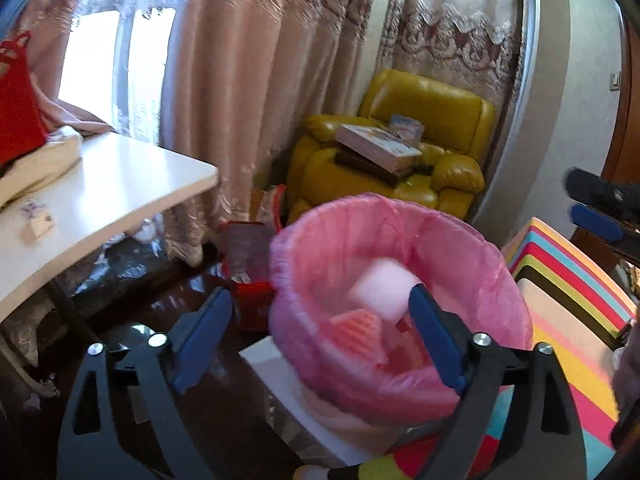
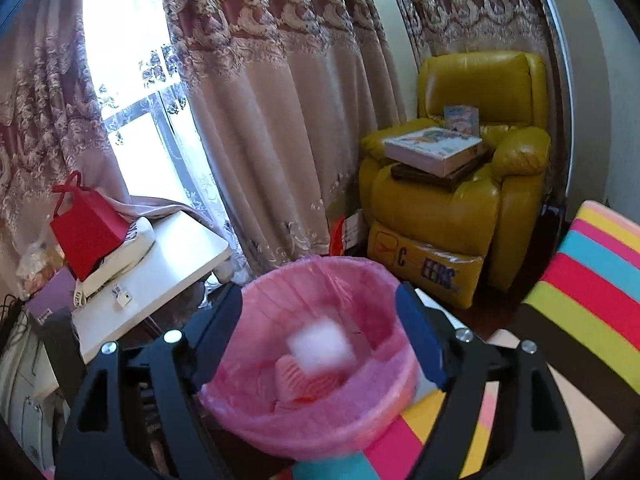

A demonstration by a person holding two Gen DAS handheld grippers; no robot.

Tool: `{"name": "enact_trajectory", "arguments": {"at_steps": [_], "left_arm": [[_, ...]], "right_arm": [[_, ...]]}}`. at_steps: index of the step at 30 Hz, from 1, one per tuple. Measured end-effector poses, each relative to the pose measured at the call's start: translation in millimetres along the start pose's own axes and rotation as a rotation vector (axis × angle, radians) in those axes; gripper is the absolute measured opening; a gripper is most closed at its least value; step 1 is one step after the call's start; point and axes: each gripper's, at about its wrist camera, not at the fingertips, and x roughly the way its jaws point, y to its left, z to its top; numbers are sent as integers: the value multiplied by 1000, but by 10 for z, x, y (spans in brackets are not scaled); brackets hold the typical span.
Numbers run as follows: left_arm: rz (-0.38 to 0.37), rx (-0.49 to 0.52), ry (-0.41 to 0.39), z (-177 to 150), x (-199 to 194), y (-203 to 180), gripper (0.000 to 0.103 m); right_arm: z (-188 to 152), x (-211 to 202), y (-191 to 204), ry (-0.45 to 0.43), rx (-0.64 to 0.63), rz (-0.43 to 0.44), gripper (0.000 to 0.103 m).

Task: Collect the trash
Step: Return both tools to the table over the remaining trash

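Left gripper (image 1: 316,320): blue-padded jaws stood wide apart, nothing between the pads, above the bin.
Right gripper (image 2: 320,328): jaws likewise spread, empty, over the same bin.
Round bin with pink plastic liner (image 1: 472,248): stood on the floor beside a striped multicoloured mat (image 1: 576,280).
Blurred white trash block (image 1: 384,286): inside the liner, above a pink ribbed piece (image 1: 360,324).

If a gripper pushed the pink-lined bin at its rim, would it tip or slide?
The bin looks light: only a white foam block and pink scraps inside, so it would probably slide or tip. The thin liner would likely crumple.
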Motion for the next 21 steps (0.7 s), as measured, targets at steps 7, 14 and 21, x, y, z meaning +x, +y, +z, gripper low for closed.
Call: {"name": "enact_trajectory", "arguments": {"at_steps": [7, 14, 21], "left_arm": [[-75, -43, -107, -174, -414, -162, 90], [-189, 95, -127, -332, -611, -941, 90], [-380, 217, -61, -638, -695, -1947, 90]], "right_arm": [[-412, -693, -270, -66, -18, -122, 87], [-821, -1405, -598, -123, -20, -286, 96], [-1244, -2233, -1005, -172, 67, -427, 96]]}}
